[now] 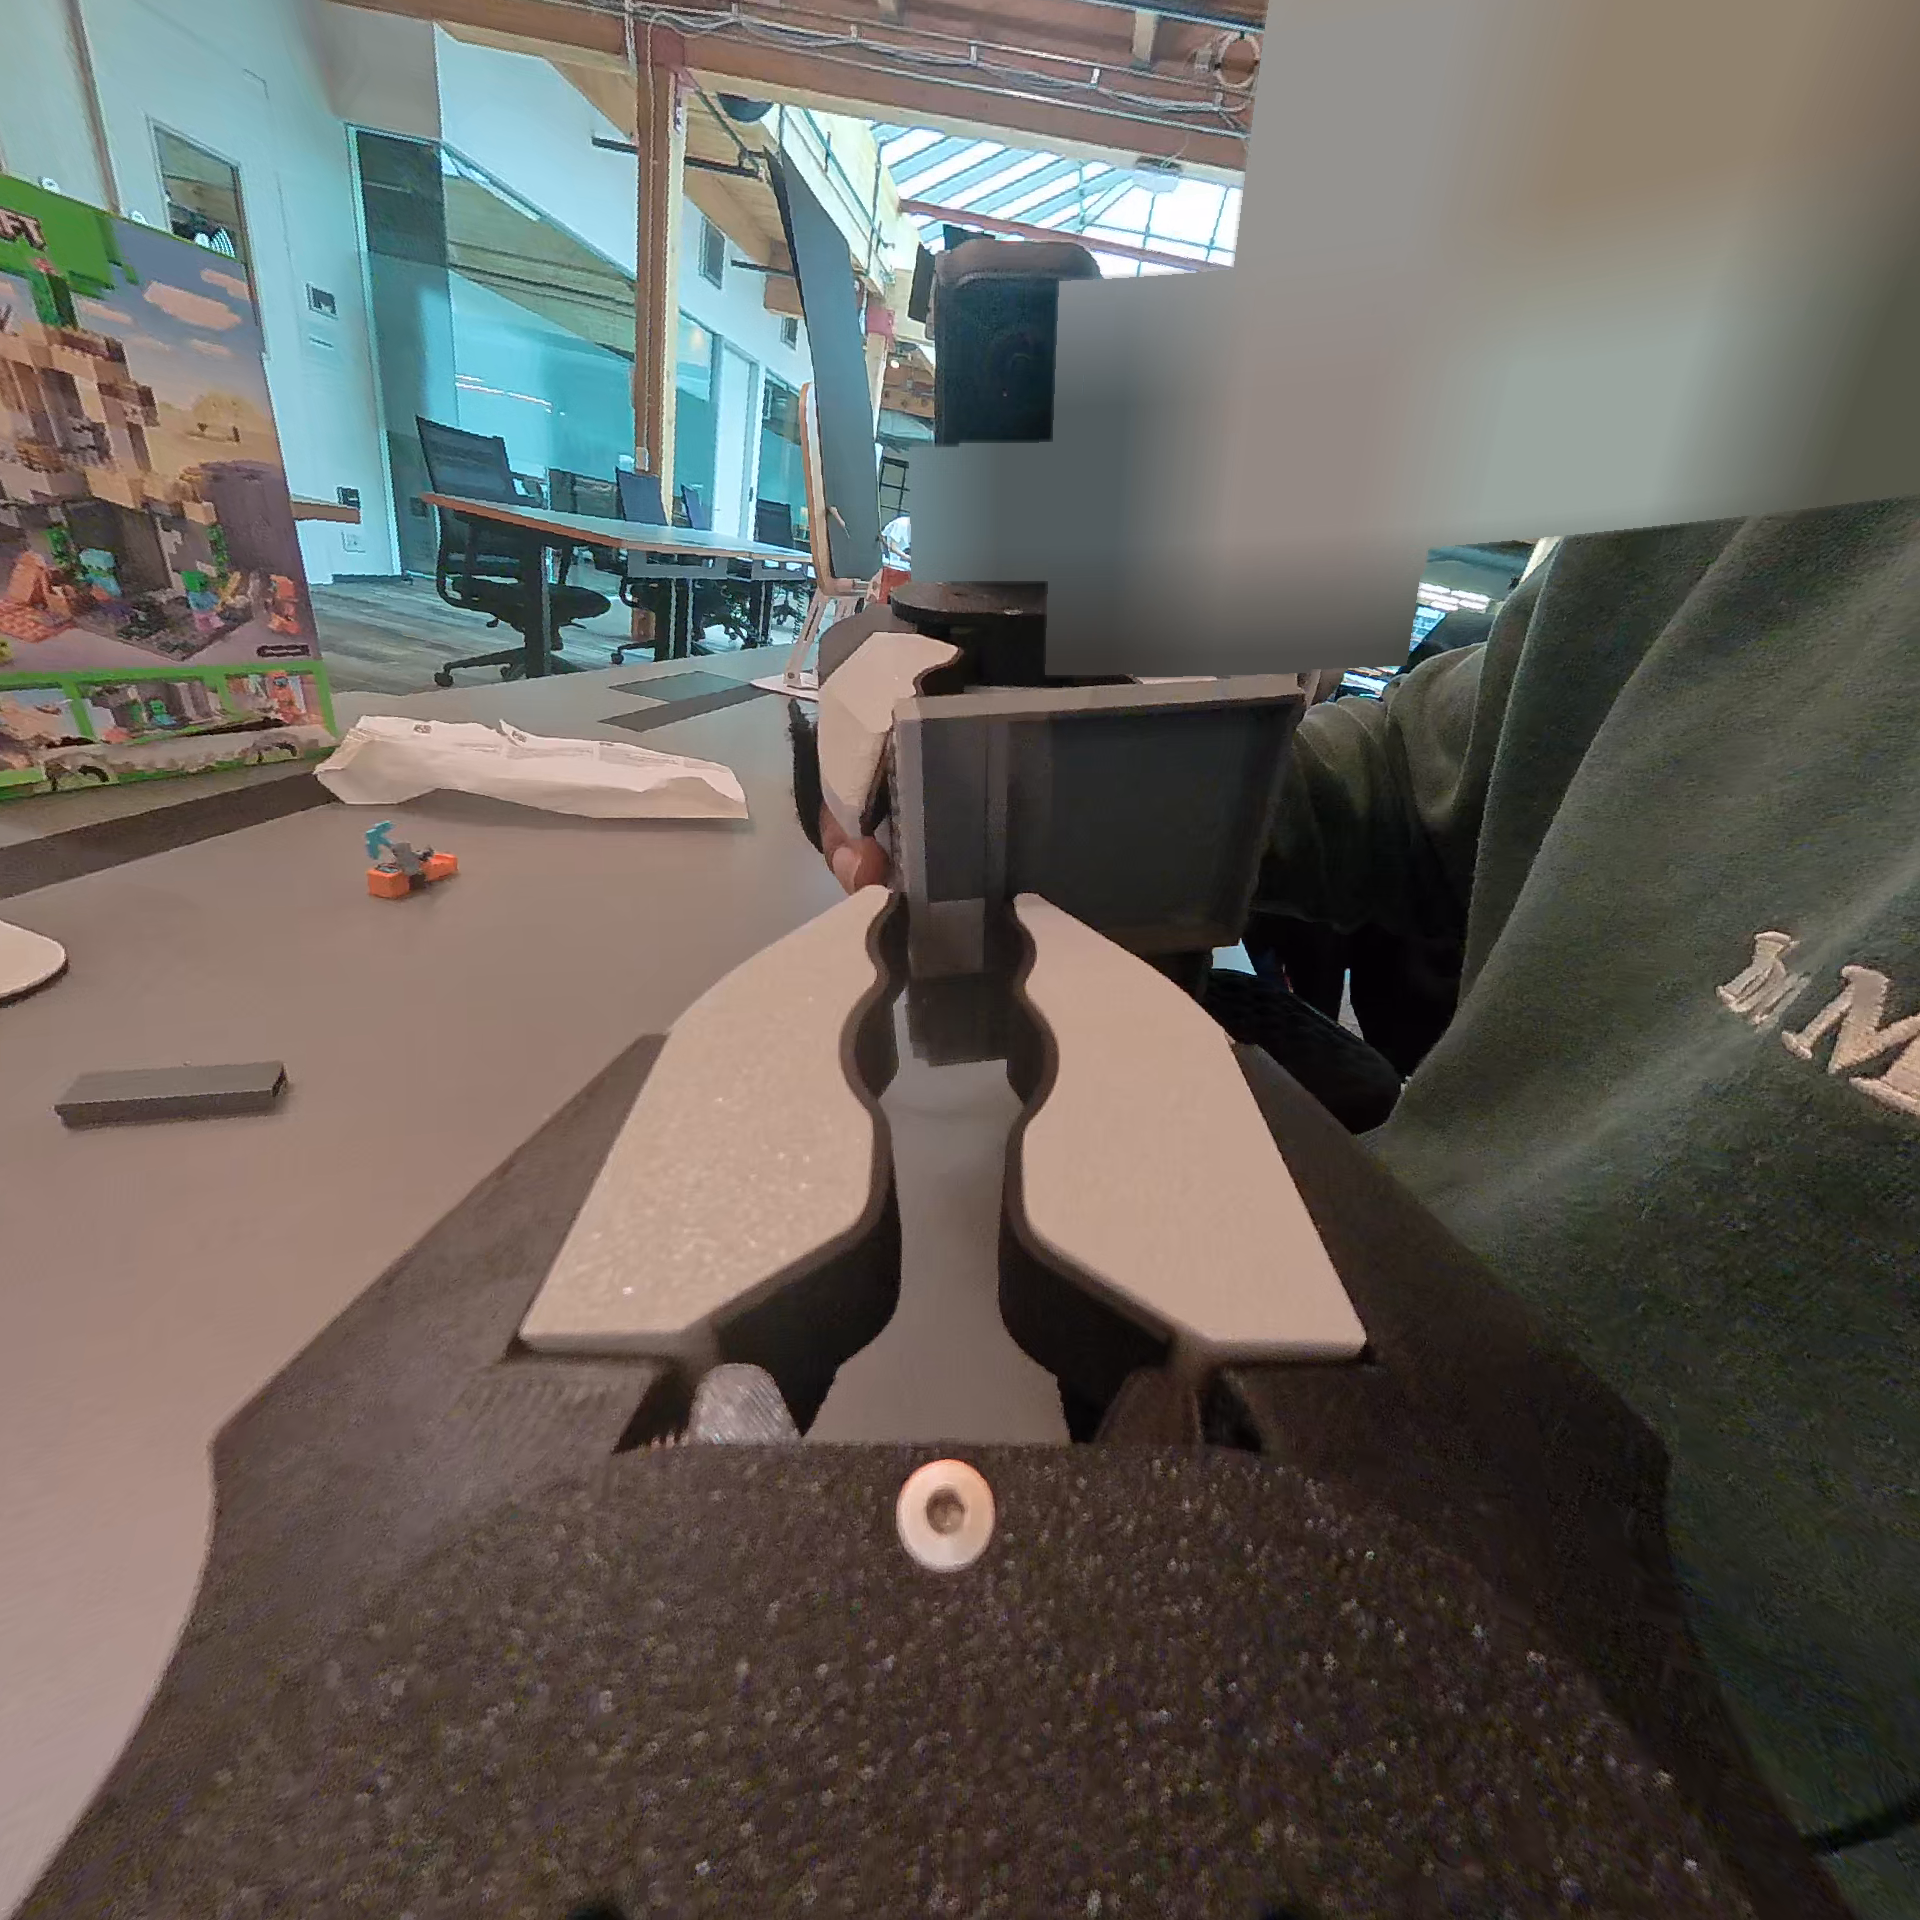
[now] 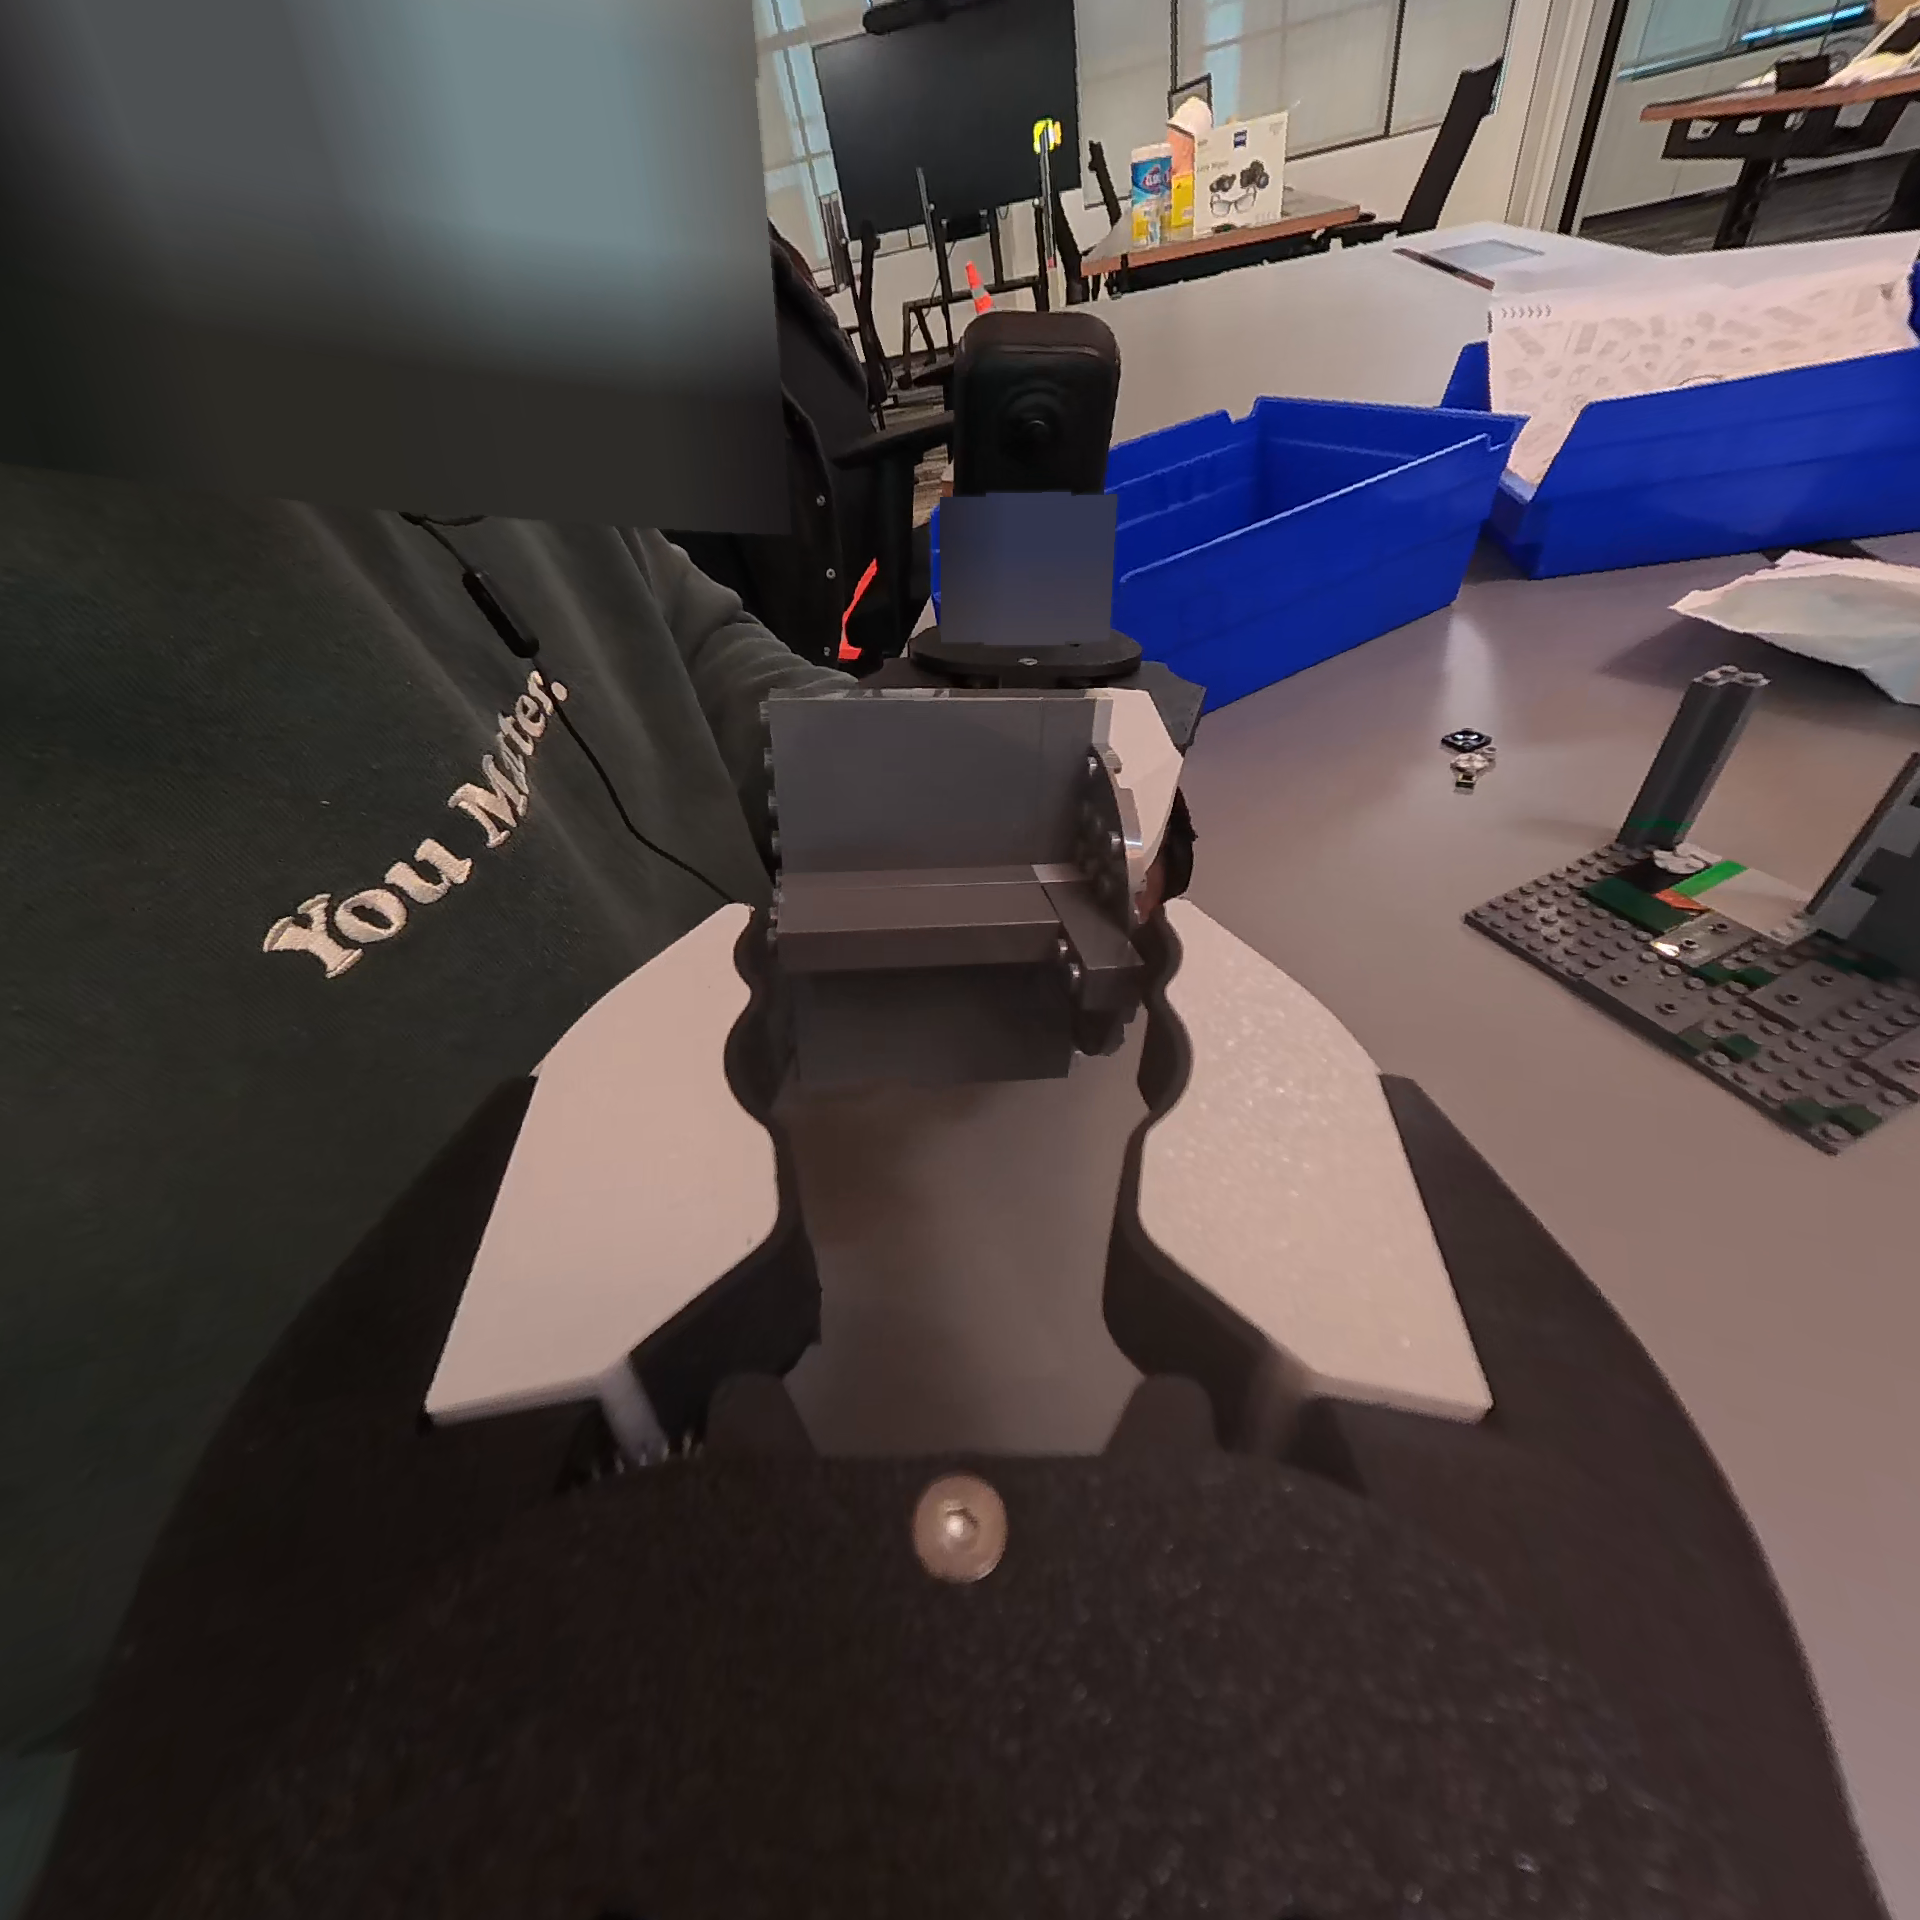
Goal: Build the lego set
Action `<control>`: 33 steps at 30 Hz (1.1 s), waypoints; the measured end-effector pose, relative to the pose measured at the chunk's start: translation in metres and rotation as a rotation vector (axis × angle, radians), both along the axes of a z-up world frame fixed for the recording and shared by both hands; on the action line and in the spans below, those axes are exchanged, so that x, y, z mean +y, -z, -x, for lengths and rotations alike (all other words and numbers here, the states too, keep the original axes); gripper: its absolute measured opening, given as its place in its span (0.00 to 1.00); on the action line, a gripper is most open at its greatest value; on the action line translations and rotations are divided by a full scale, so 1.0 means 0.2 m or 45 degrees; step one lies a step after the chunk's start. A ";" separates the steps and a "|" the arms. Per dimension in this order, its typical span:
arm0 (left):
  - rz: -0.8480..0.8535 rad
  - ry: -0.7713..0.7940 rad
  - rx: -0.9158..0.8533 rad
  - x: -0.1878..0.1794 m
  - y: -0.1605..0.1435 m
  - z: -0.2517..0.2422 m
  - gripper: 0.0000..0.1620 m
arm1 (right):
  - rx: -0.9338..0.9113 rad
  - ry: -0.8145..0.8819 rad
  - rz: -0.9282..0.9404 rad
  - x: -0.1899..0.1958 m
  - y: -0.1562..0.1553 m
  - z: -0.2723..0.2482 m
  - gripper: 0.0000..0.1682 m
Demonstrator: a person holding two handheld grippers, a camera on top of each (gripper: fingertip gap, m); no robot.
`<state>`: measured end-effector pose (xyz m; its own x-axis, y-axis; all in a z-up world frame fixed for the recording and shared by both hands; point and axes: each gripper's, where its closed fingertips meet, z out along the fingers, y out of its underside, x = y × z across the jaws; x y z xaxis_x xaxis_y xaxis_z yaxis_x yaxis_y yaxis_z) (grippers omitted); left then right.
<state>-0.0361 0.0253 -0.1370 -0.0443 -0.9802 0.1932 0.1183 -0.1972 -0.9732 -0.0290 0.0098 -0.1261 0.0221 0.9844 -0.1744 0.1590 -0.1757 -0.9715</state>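
A grey Lego wall assembly hangs in the air between my two grippers, which face each other. My left gripper is shut on a narrow dark grey edge of it. In the right wrist view my right gripper is shut across the assembly's wider dark grey lower part. The other gripper's white finger shows at the assembly's side in each view. A dark grey studded baseplate with a partial build and a grey column lies on the table to the right.
A Lego box, a white paper bag, a small orange and blue piece and a loose dark grey brick lie to the left. Blue bins and small loose pieces are to the right. A person in a green sweatshirt is close behind. Both grippers' tips are close together, under 4 cm apart. From either gripper's tips it is about 25 cm to the dark grey studded baseplate.
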 end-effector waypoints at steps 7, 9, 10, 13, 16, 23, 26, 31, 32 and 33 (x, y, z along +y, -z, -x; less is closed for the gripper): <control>-0.004 -0.006 -0.004 0.00 -0.01 0.00 0.10 | 0.034 0.032 -0.033 0.00 -0.01 0.01 0.41; -0.006 -0.008 -0.005 0.00 -0.01 0.00 0.10 | 0.042 0.038 -0.040 0.00 -0.01 0.01 0.41; -0.008 -0.008 -0.004 0.00 -0.01 0.00 0.10 | 0.045 0.040 -0.043 0.00 -0.01 0.01 0.41; -0.013 -0.014 -0.004 0.00 -0.01 0.00 0.10 | 0.054 0.049 -0.053 0.00 -0.02 0.01 0.41; -0.019 -0.022 -0.004 0.00 -0.01 0.01 0.10 | 0.062 0.058 -0.059 0.00 -0.02 0.01 0.41; 0.019 -0.009 -0.009 0.01 -0.01 0.00 0.10 | 0.076 0.071 -0.005 0.01 -0.02 0.01 0.41; 0.019 0.004 -0.026 0.01 -0.02 0.00 0.10 | 0.097 0.054 0.034 0.01 -0.04 0.01 0.41; 0.006 0.017 -0.030 -0.01 -0.02 0.01 0.10 | 0.099 0.001 0.053 -0.01 -0.04 0.03 0.41; 0.003 0.013 -0.028 -0.01 -0.02 0.01 0.10 | 0.098 -0.003 0.050 -0.01 -0.04 0.03 0.41; 0.000 0.009 -0.027 -0.01 -0.02 0.01 0.10 | 0.097 -0.002 0.044 -0.01 -0.04 0.03 0.41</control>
